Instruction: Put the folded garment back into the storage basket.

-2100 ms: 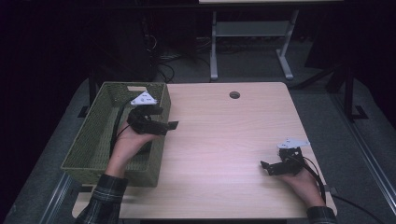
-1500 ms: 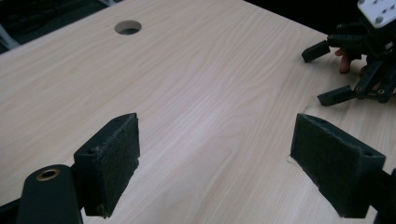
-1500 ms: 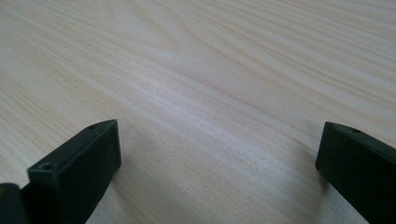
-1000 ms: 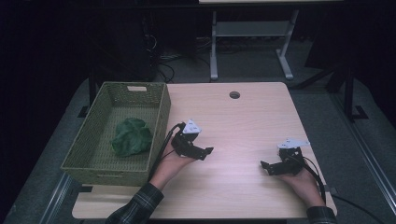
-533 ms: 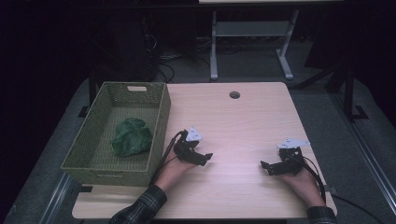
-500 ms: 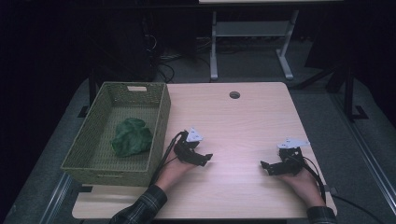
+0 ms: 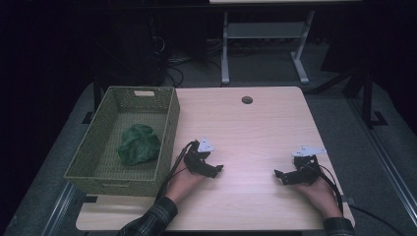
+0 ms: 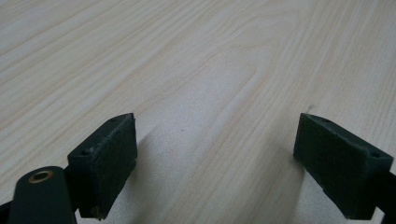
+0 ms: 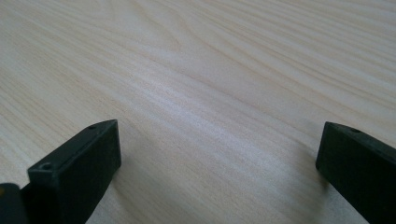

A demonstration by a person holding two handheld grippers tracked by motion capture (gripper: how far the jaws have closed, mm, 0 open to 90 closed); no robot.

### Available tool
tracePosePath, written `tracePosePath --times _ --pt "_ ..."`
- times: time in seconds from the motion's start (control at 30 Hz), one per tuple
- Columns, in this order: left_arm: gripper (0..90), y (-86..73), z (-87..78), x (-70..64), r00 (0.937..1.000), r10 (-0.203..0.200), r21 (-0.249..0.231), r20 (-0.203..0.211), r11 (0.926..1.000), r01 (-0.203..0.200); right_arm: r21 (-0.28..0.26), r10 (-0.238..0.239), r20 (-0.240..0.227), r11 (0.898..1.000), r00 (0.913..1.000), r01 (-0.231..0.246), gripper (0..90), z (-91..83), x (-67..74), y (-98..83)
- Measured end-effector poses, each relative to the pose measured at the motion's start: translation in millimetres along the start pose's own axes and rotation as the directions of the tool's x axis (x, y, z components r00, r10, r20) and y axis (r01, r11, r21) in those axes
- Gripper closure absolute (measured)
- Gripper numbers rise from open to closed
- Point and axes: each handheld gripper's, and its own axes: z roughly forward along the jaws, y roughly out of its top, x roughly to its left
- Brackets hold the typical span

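Observation:
A crumpled green cloth (image 7: 138, 144) lies inside the woven green basket (image 7: 168, 129) at the table's left side. My left gripper (image 7: 215, 169) rests low on the table just right of the basket, open, with bare wood between its pads (image 8: 105, 161). My right gripper (image 7: 281, 176) sits near the table's front right, also open over bare wood, its pads (image 9: 79, 165) wide apart. Each gripper is held by a hand coming in from the bottom edge.
The light wooden table (image 7: 246, 132) has a round cable hole (image 7: 247, 100) near its far edge. A metal stand (image 7: 263, 44) rises on the dark floor behind the table. Cables trail from both grippers toward the front edge.
My left gripper came out of the basket, leaving the green cloth there, and moved right and down to rest on the table. The right gripper has stayed put.

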Motion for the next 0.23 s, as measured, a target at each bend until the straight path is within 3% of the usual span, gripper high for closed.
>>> tracePosePath --times 0.23 --pt "12.9 0.0 0.1 -0.4 0.9999 0.009 0.000 0.011 1.0000 -0.009 0.000 0.000 0.000 1.000 1.0000 0.000 0.0 0.0 0.0 0.0"
